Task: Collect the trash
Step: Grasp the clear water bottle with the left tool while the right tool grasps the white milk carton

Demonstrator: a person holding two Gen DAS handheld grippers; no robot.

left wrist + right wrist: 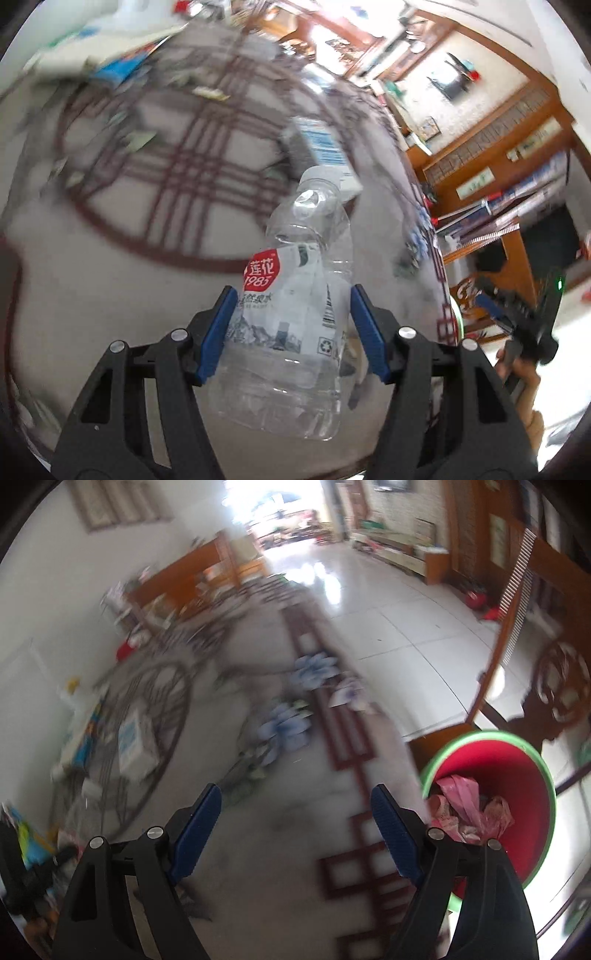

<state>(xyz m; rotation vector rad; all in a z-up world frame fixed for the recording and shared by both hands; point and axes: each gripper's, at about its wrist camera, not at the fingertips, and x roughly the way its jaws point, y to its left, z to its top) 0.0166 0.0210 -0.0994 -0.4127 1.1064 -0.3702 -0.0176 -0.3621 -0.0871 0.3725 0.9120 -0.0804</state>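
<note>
Patterned rug (pixel 110 288) below, left gripper (pixel 291 332) jaws pinching crushed bottle (pixel 291 317), neck pointing away, right gripper (pixel 295 830) jaws spread.

The bottle (pixel 291 325) is clear with a red and white label. The bin (pixel 517 775), lower right, is red inside with a green rim. The rug (pixel 110 258) is grey with dark red lines.

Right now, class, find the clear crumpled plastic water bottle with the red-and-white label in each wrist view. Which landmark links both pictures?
Left wrist view: the bottle stands lower centre, between the left gripper's blue pads.
Right wrist view: the bottle is not in it; the right gripper is open and empty.
Shared landmark: the grey tablecloth with dark red lattice lines.
</note>
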